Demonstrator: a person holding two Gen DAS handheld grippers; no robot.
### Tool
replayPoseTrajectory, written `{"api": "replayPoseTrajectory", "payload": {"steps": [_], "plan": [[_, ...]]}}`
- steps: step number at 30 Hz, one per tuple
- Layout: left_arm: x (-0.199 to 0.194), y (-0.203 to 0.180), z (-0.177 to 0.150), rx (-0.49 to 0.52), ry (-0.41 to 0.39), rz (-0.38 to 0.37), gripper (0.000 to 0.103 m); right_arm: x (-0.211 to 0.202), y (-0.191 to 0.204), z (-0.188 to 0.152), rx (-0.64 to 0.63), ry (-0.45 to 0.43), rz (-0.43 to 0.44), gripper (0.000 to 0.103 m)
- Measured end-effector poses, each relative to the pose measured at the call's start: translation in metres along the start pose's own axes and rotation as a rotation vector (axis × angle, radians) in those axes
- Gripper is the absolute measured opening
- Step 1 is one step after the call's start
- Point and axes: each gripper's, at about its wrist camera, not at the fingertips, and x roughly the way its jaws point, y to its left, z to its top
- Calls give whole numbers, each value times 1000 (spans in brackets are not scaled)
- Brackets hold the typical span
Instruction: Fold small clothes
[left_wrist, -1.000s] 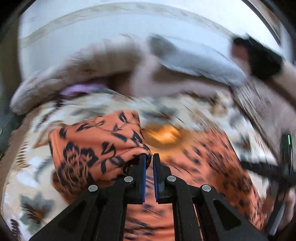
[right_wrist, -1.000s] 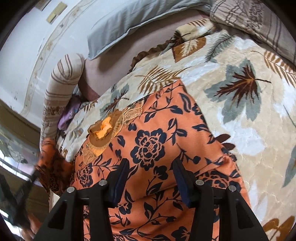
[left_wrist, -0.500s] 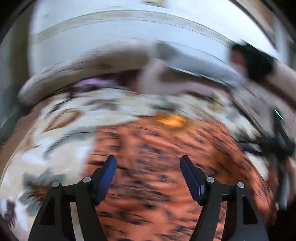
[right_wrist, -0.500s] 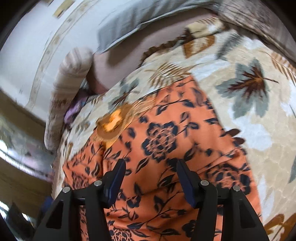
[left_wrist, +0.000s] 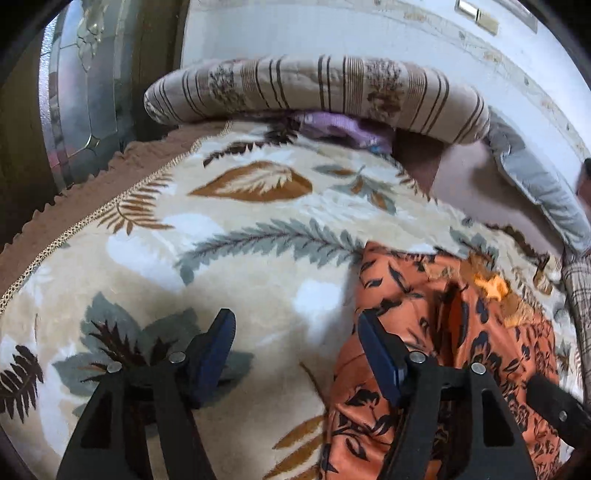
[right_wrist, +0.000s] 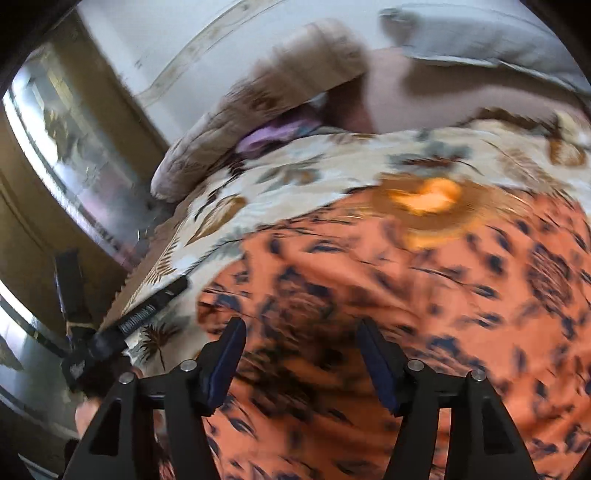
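Note:
An orange garment with dark blue flowers (left_wrist: 461, 354) lies on the leaf-patterned blanket (left_wrist: 229, 236), its left side folded over. It fills the lower right of the right wrist view (right_wrist: 424, 314), blurred, with its yellow-brown neck patch (right_wrist: 428, 206) at the far end. My left gripper (left_wrist: 295, 336) is open and empty, above the blanket at the garment's left edge. My right gripper (right_wrist: 299, 343) is open and empty, just above the garment's near part. The left gripper also shows in the right wrist view (right_wrist: 122, 328), at the left.
A striped rolled quilt (left_wrist: 314, 92) lies at the head of the bed with a purple cloth (left_wrist: 340, 127) under it. A grey pillow (left_wrist: 535, 184) is at the right. The blanket's brown edge (left_wrist: 110, 173) and a glass door (left_wrist: 74, 92) are at the left.
My left gripper let go of the garment's folded sleeve, opened, and swung left over the bare blanket. My right gripper stayed open and turned left over the garment.

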Motion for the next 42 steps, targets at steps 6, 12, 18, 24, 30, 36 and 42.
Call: {"api": "replayPoseTrajectory", "payload": {"steps": [6,12,18,24,30,36,42], "plan": [[10,25,6,-108,54,-3,62,55,24,11,-67,60,-134,70],[13,30,9,-124,61,4,62,71,-12,7,11,107,-147,37],[6,16,11,-69,26,-27,62,16,-61,18,93,9,-224,23],[16,17,10,-96,62,-10,61,3,-43,21,101,52,-63,55],[15,27,11,-117,61,2,62,39,13,-11,-22,92,-69,87],[15,25,13,-109,62,-17,62,66,9,-19,-39,124,-159,42],[15,22,14,-102,59,-22,61,31,-19,-9,41,55,-33,19]]}}
